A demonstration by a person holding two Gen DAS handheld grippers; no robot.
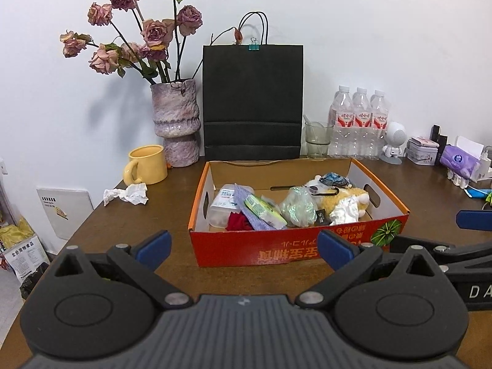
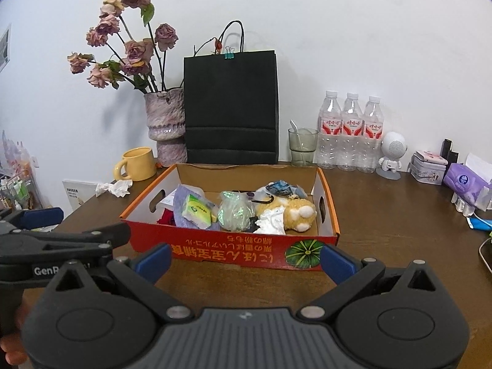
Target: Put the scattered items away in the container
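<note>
A red-orange cardboard box (image 1: 201, 193) (image 2: 233, 244) stands mid-table. Inside lie a yellow plush toy (image 1: 353, 198) (image 2: 295, 210), a crumpled tissue (image 1: 346, 212), a shiny green bag (image 1: 299, 207) (image 2: 235, 212), a green-labelled packet (image 1: 261, 209) (image 2: 196, 210), a wipes pack (image 1: 223, 204) and a red cloth (image 1: 238, 221). One crumpled tissue (image 1: 126, 193) (image 2: 113, 188) lies loose on the table left of the box. My left gripper (image 1: 244, 249) (image 2: 83, 226) is open and holds nothing, just in front of the box. My right gripper (image 2: 246, 261) (image 1: 455, 233) is open beside it, also holding nothing.
Along the back wall stand a yellow mug (image 1: 146, 166), a vase of dried roses (image 1: 176, 123), a black paper bag (image 1: 252, 101), a glass (image 1: 318, 140), three water bottles (image 1: 358, 126), a small white figure (image 1: 393, 143), a tin (image 1: 421, 150) and a purple tissue pack (image 1: 459, 163).
</note>
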